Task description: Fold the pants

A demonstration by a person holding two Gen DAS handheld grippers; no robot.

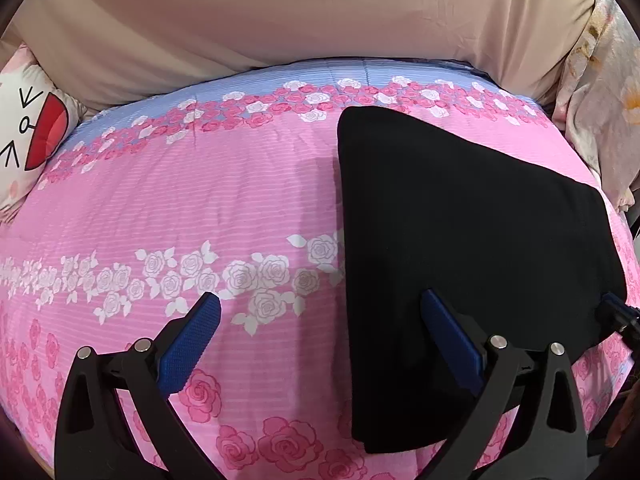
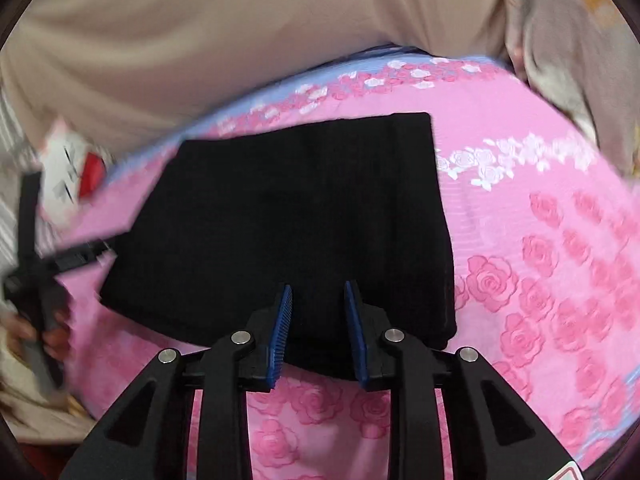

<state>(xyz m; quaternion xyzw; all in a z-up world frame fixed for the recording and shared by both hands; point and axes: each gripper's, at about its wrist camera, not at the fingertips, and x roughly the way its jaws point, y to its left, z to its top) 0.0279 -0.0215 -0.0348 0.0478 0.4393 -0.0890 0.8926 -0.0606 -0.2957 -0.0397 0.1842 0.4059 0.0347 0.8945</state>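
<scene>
My left claw (image 1: 320, 344) gapes wide, empty, over the quilt (image 1: 200, 200); my right claw (image 2: 318, 332) stands part open at the near edge of the pants (image 2: 288, 220), apparently gripping nothing. They lie folded flat. I'd judge only smoothing remains: press lightly, don't drag. A cartoon pillow (image 1: 28, 128) sits well clear.

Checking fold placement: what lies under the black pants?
The black pants lie folded on the pink rose-print quilt. The quilt shows all around them; whatever sits directly beneath is covered.
</scene>
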